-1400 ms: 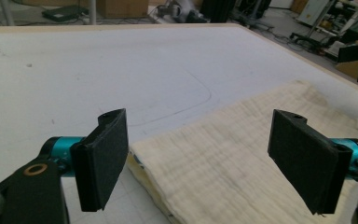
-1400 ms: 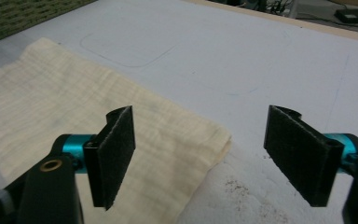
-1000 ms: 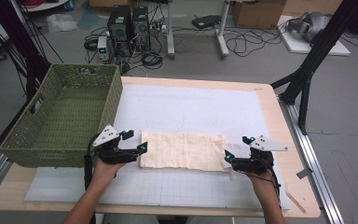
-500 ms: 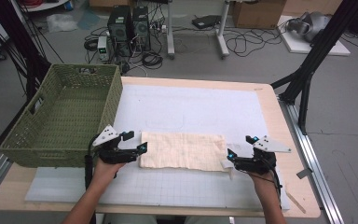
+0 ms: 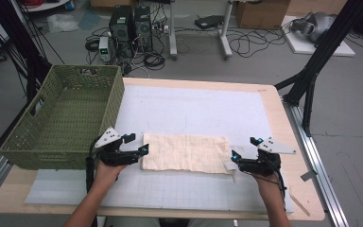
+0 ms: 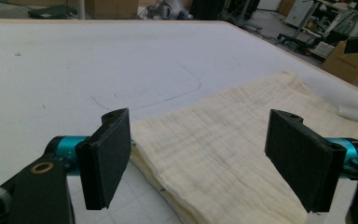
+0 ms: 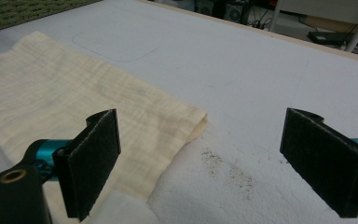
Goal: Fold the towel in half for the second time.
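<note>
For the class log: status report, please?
Left gripper open at the folded cream cloth's left end. Right gripper open at its right end. Nothing in the way.

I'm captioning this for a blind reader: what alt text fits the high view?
A folded cream cloth lies on a white mat, with an open left gripper at its left end and an open right gripper at its right end. A green basket sits at the table's left.

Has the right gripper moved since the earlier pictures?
No. The right gripper sits at the folded cloth's right end, as before.
</note>
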### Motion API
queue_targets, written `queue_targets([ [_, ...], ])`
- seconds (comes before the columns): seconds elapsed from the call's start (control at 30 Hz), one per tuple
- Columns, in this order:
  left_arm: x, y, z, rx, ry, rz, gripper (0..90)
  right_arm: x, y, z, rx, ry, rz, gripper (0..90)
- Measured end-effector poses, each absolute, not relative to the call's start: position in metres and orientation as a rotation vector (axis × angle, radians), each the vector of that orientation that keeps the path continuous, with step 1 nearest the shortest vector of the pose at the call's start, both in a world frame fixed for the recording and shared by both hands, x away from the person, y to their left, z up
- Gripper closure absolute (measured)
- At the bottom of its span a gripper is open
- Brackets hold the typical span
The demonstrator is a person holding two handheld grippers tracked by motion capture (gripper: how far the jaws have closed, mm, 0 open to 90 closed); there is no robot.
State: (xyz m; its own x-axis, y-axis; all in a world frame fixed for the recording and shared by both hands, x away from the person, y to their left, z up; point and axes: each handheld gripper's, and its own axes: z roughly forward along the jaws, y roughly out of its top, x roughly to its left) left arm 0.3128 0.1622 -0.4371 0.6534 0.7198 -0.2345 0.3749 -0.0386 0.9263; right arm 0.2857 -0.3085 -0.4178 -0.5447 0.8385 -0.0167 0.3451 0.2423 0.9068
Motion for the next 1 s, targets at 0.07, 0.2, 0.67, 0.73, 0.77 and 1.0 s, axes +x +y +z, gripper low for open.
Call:
queue_targets([
  [0.07,0.313,0.162,-0.437,1.648,0.915,0.349,23.3,0.286,-0.309,-0.418,1.079,2.009,1.271,11.5],
  [0.2,0.314,0.162,-0.437,1.657,0.918,0.353,23.5,0.286,-0.31,-0.42,1.089,2.014,1.27,11.4],
  [0.67,0.322,0.156,-0.436,1.66,0.942,0.328,23.6,0.285,-0.313,-0.42,1.097,2.014,1.275,11.5],
  [0.73,0.325,0.154,-0.434,1.693,0.931,0.336,23.6,0.285,-0.312,-0.42,1.096,2.013,1.279,11.5],
  [0.77,0.327,0.152,-0.431,1.7,0.923,0.347,23.6,0.285,-0.312,-0.42,1.1,2.015,1.279,11.5],
  [1.0,0.345,0.147,-0.415,1.69,0.914,0.357,24.0,0.286,-0.313,-0.42,1.105,2.015,1.282,11.4],
])
